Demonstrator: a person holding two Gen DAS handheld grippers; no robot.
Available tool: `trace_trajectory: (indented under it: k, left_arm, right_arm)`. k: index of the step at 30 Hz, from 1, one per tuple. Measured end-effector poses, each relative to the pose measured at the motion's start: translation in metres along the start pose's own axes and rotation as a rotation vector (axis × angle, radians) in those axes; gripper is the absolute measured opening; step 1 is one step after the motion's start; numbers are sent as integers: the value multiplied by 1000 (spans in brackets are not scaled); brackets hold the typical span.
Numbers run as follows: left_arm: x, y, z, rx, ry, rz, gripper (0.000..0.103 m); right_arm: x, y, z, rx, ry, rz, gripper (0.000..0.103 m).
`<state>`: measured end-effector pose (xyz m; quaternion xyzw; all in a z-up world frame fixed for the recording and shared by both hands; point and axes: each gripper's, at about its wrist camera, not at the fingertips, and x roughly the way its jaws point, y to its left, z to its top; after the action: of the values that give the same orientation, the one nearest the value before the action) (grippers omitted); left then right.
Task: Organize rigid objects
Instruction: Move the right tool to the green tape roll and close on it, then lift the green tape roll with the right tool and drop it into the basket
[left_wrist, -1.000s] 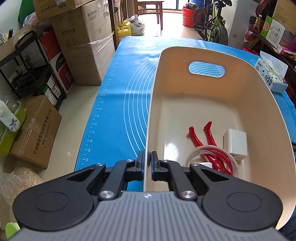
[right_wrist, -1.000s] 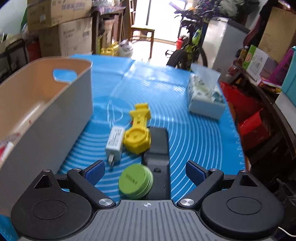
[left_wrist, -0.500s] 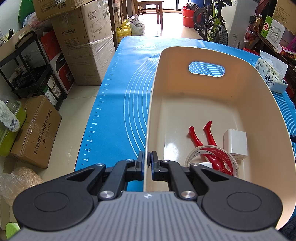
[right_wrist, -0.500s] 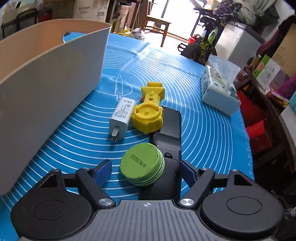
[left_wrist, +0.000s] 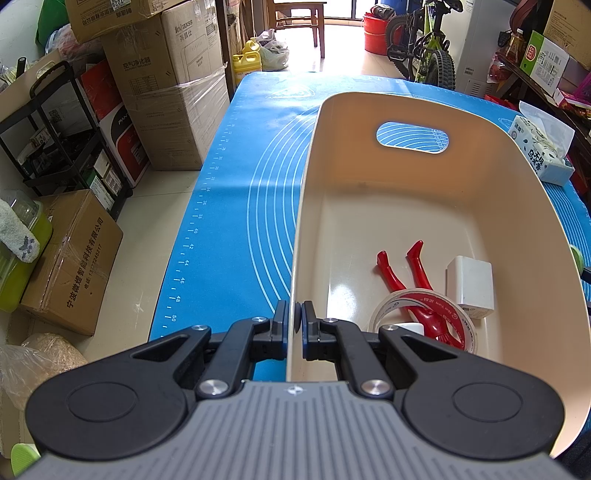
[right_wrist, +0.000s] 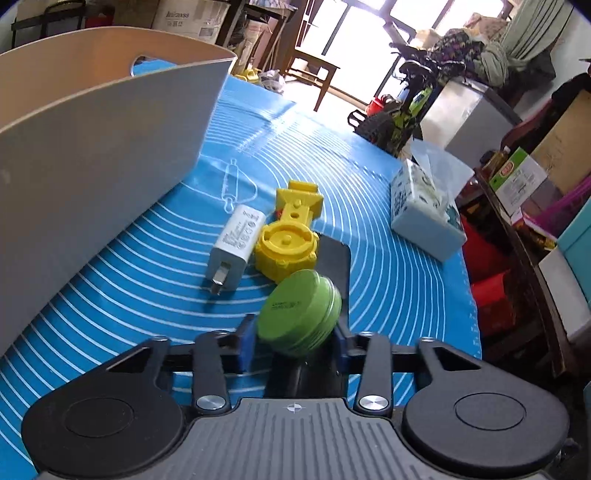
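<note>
Fingers (right_wrist: 245, 341) of the right gripper (right_wrist: 293, 343) have just been closing; the green tin (right_wrist: 300, 314) sits between them, tilted, and the pads appear to be on its sides — grip looks made, though the far pad is mostly hidden behind the tin. Whether the tin is clear of the black device (right_wrist: 334, 266) under it cannot be told. The left gripper (left_wrist: 294, 325) is pinched fully down on the near rim of the beige bin (left_wrist: 480, 206), steadying it.

Status, near to far:
- In the bin: a roll of clear tape (left_wrist: 424, 325), red pliers (left_wrist: 410, 284) lying partly through the roll, a white adapter block (left_wrist: 471, 286). A small white piece at the tape's near edge is too hidden to identify.
- On the blue mat (right_wrist: 388, 280), just beyond the tin: a white USB charger (right_wrist: 236, 245) and a yellow plastic part (right_wrist: 290, 243), touching each other, near the bin's outer wall.
- Farther right: a tissue pack (right_wrist: 424, 214), well apart — soft, so probably not part of the sort.

Judgement: roughly halfway. Three items binned, the tin in hand, three left on the mat.
</note>
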<state>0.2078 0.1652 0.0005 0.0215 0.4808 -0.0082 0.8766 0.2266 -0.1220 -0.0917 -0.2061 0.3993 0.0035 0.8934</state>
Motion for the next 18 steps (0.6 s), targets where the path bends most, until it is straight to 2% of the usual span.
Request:
trace_trajectory:
  k: [1, 2, 18]
  left_arm:
    - [0, 0, 0, -1, 0, 0, 8]
    - [0, 0, 0, -1, 0, -1, 8]
    - [0, 1, 0, -1, 0, 0, 8]
  right_arm:
    - [-1, 1, 1, 0, -7, -16, 29]
    - [-1, 0, 1, 6, -2, -24, 28]
    - [-5, -12, -8, 74, -40, -3, 28]
